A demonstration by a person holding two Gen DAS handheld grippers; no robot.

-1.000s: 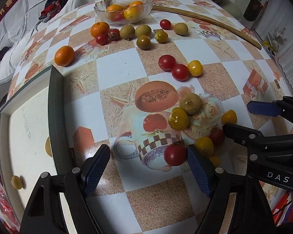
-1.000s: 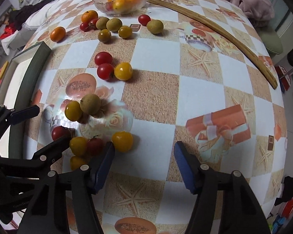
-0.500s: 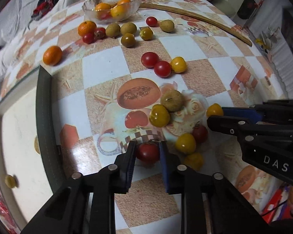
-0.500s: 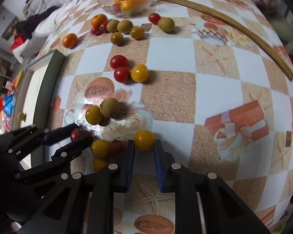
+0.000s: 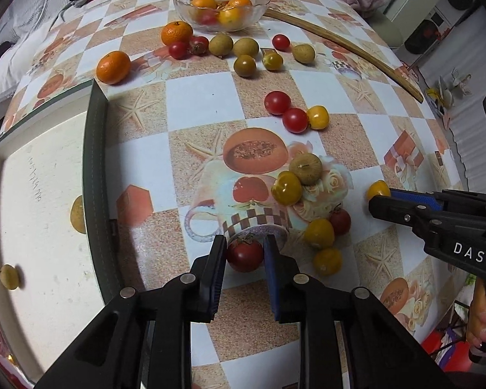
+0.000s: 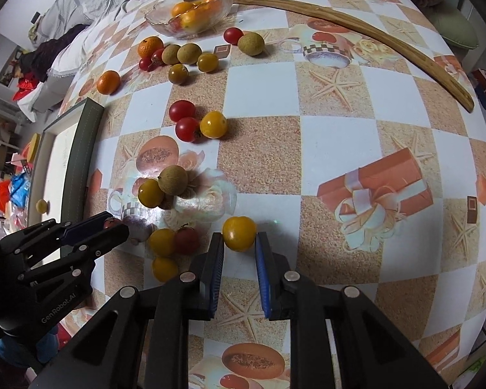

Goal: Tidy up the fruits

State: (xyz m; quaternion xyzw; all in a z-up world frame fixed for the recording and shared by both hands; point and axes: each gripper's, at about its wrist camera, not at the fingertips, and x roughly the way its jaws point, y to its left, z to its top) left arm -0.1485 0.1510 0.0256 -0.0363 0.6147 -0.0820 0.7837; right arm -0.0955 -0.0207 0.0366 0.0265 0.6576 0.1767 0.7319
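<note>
A table covered with a checked cloth printed with fruit and starfish is seen from above, with bedding and clothes behind it. At the left, a white tray with a dark green rim is set on the table edge; two small yellowish fruits are seen in it. At the far side, a glass bowl is filled with oranges and a red fruit, and loose oranges, tomatoes and brown fruits are scattered just before it. A long wooden stick is laid along the right side.

Near the middle, the left gripper is clenched on a red tomato, which is pressed between both pads close to the cloth. Just to its right, yellow and red tomatoes are grouped together. Further right, the right gripper is clamped on a yellow tomato, held at the fingertips just over the cloth.
</note>
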